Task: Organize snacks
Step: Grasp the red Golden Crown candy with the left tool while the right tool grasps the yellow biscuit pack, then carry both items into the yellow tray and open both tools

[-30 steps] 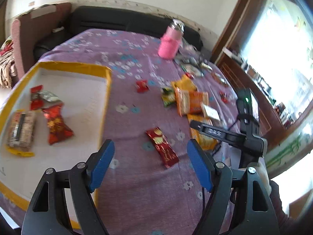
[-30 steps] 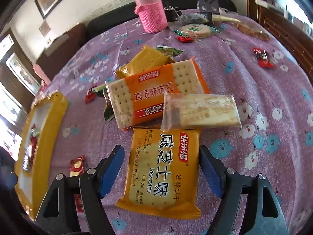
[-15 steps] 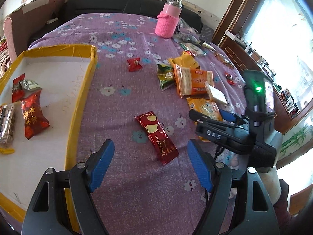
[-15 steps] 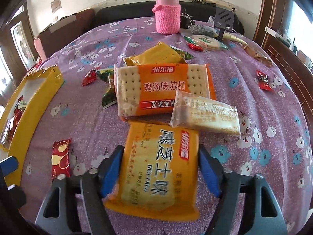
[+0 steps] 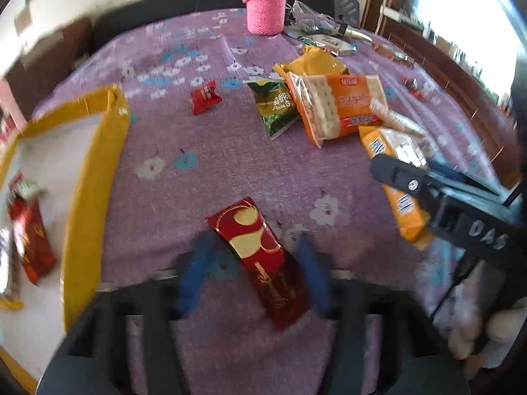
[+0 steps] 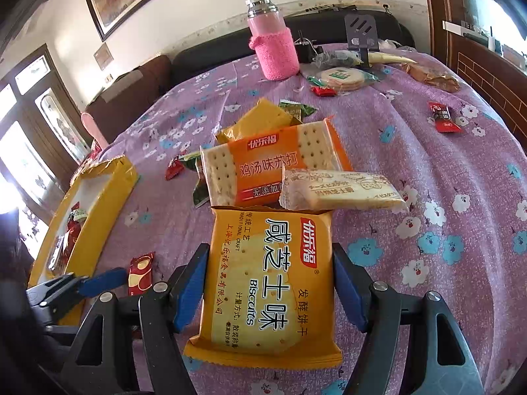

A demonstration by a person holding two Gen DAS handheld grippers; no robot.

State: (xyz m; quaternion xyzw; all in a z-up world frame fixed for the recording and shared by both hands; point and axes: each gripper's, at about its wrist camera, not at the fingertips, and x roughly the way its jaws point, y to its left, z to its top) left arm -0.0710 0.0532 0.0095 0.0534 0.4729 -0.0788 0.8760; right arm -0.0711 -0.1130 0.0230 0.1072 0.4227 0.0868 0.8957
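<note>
Biscuits first: my right gripper (image 6: 268, 283) has its blue pads against both long edges of the yellow biscuit packet (image 6: 266, 283), which lies flat on the purple flowered tablecloth (image 6: 461, 171) directly under the jaws. Its jaws have just been closing, and the packet sits squarely between them, gripped at its sides. Just beyond the fingertips, an orange soda cracker pack (image 6: 273, 164) overlaps the packet's far end, and a pale wafer bar (image 6: 342, 191) lies across both, ahead and slightly to the right. Farther ahead stands a pink knitted-sleeve bottle (image 6: 271, 42).

My left gripper (image 5: 253, 263) is blurred in its own view. Its jaws have just been closing, and a red-and-gold chocolate bar wrapper (image 5: 260, 260) lies slantwise between the blue fingers (image 5: 194, 270). The fingers stand narrow beside the bar; with the smear I cannot tell whether the pads actually press it. To the left of this gripper is the yellow-rimmed tray (image 5: 89, 177), already holding a red snack packet (image 5: 31, 243) and some others near its left edge. Ahead lie a small red candy (image 5: 206, 97) and a green snack pouch (image 5: 275, 108). To the right, the right gripper's black body reaches in over the yellow packet.
</note>
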